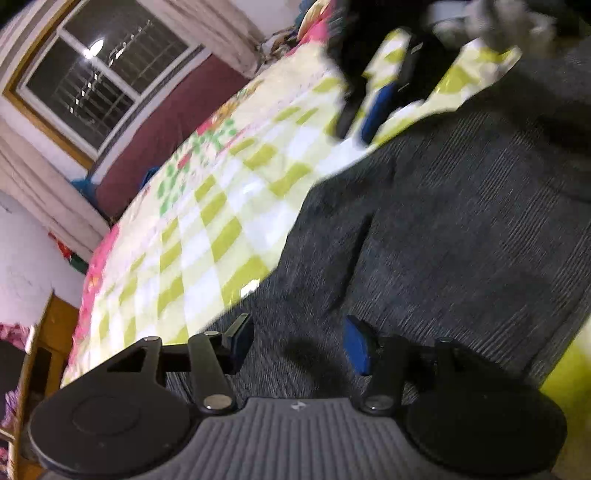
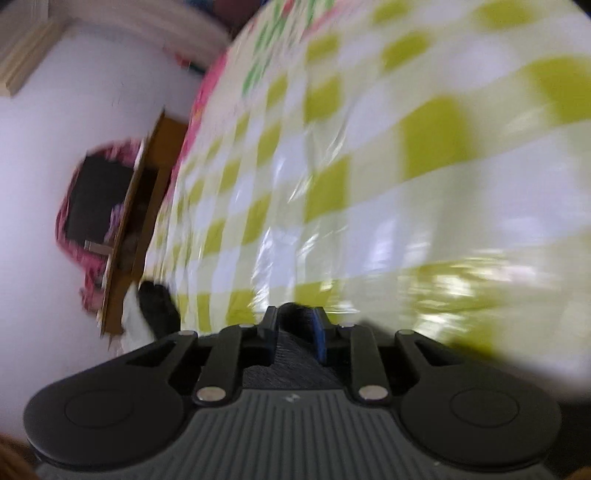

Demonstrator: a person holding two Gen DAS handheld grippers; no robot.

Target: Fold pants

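Dark grey ribbed pants (image 1: 461, 221) lie spread on a green-and-white checked bed sheet (image 1: 221, 221). My left gripper (image 1: 298, 345) hovers low over the pants, open, with only fabric below its blue pads. In the left wrist view the right gripper (image 1: 360, 123) sits at the far edge of the pants, blurred, under a light glove (image 1: 509, 22). In the right wrist view the right gripper (image 2: 295, 317) has its fingers close together, with a fold of the dark grey pants (image 2: 291, 350) pinched between them over the checked sheet (image 2: 406, 184).
The bed runs to a pink border (image 1: 92, 266) beside a wooden bedside unit (image 2: 136, 221). A window (image 1: 99, 85) and a maroon wall (image 1: 166, 140) stand beyond the bed. A dark object (image 2: 159, 306) lies at the bed's edge.
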